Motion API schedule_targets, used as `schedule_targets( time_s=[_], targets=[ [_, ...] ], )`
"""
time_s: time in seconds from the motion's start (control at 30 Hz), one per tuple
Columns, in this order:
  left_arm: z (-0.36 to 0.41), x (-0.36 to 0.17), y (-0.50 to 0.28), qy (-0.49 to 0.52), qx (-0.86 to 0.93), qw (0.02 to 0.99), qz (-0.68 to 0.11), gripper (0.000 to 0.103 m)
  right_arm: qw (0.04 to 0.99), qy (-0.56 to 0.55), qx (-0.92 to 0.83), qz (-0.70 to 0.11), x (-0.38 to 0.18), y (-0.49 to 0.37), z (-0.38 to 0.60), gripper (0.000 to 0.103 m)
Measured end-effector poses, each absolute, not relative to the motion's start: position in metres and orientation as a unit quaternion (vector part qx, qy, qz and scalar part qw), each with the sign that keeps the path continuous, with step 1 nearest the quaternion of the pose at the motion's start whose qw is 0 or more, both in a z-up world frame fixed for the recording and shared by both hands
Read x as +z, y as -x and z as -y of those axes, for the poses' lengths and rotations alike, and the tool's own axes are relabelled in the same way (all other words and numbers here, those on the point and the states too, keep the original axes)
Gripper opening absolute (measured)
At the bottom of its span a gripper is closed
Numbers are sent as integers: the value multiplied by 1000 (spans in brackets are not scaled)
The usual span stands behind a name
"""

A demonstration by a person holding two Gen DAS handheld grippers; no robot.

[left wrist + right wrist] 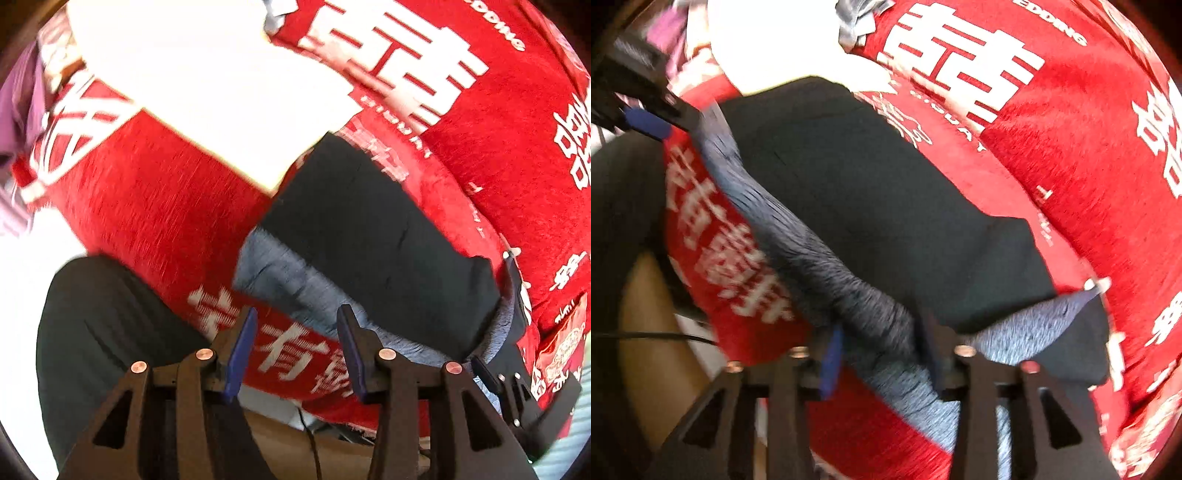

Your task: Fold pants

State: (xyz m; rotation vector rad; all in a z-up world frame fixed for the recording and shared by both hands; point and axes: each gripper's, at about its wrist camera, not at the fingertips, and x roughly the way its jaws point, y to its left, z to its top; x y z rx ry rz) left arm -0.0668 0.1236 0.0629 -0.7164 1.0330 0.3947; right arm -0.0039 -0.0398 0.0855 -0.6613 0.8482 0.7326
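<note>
The dark pants point(373, 236) lie folded on the red printed cloth point(155, 206), their grey inner edge point(827, 269) toward the near side. The left gripper point(299, 350) stands part open and empty, just beside that edge. The right gripper point(882, 354) is open, grey fabric lying loose between its jaws. Both should draw clear without snagging, then square the fold.
</note>
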Motion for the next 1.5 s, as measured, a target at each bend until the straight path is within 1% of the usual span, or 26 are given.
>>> schedule_targets(
  time_s=[0.03,0.1,0.13,0.17,0.2,0.23,0.27,0.37,0.4,0.47,0.53,0.6,0.63,0.67,0.73,0.8,0.9,0.97,1.07,1.1,1.13,1.17,1.23,1.27,1.4,1.5],
  targets=[
    [-123,65,61,329,178,795,-479,46,801,287,345,-396,92,4,44,63],
    [-115,68,44,323,154,803,-476,46,811,242,343,-407,101,-5,50,63],
    [-110,68,31,313,144,809,-476,52,815,228,338,-412,102,-9,50,63],
    [-104,68,23,298,143,814,-478,56,819,210,331,-420,102,-16,51,63],
    [-96,66,10,268,150,821,-482,65,819,198,328,-427,101,-22,49,63],
    [-91,64,2,250,155,823,-485,67,818,186,327,-434,99,-28,48,63],
    [-83,58,-9,218,161,826,-495,67,817,179,323,-442,95,-33,46,63],
    [-73,37,-22,177,165,813,-529,67,807,175,293,-483,73,-43,46,63],
    [-70,34,-22,161,163,817,-529,67,802,167,285,-498,67,-44,48,63],
    [-61,34,-20,128,164,824,-528,68,804,156,286,-497,67,-41,53,63],
    [-57,30,-21,118,156,824,-531,81,804,147,291,-498,75,-42,57,63],
    [-52,27,-21,117,159,824,-532,83,823,121,275,-482,91,-52,70,64],
    [-51,26,-22,115,162,824,-531,85,836,111,253,-473,98,-62,78,68],
    [-48,25,-21,113,163,824,-530,87,851,101,223,-464,105,-76,88,75],
    [-45,23,-22,119,160,822,-533,94,873,83,157,-454,108,-103,111,83],
    [-44,21,-23,122,157,820,-536,95,877,69,92,-467,100,-139,135,83],
    [-44,20,-22,121,158,821,-536,95,844,75,1,-530,69,-192,160,83],
    [-44,20,-22,120,158,821,-536,95,824,63,-13,-562,54,-216,164,83],
    [-44,19,-23,119,157,820,-537,97,806,44,-15,-590,40,-237,163,96],
    [-44,18,-24,121,154,819,-539,99,806,51,-14,-590,37,-238,164,96],
    [-44,17,-25,122,153,818,-540,99,805,63,-22,-590,35,-243,162,85],
    [-44,16,-25,122,152,818,-541,99,803,76,-33,-590,33,-243,164,50],
    [-44,16,-24,121,151,818,-542,99,807,24,-3,-590,43,-239,175,15],
    [-44,16,-24,121,150,817,-543,99,817,11,-6,-576,53,-232,182,7],
    [-42,20,-26,121,149,813,-550,99,852,-16,-34,-523,82,-188,222,7],
    [-38,26,-29,134,131,812,-553,99,857,-43,-51,-510,87,-138,258,7]
  ],
)
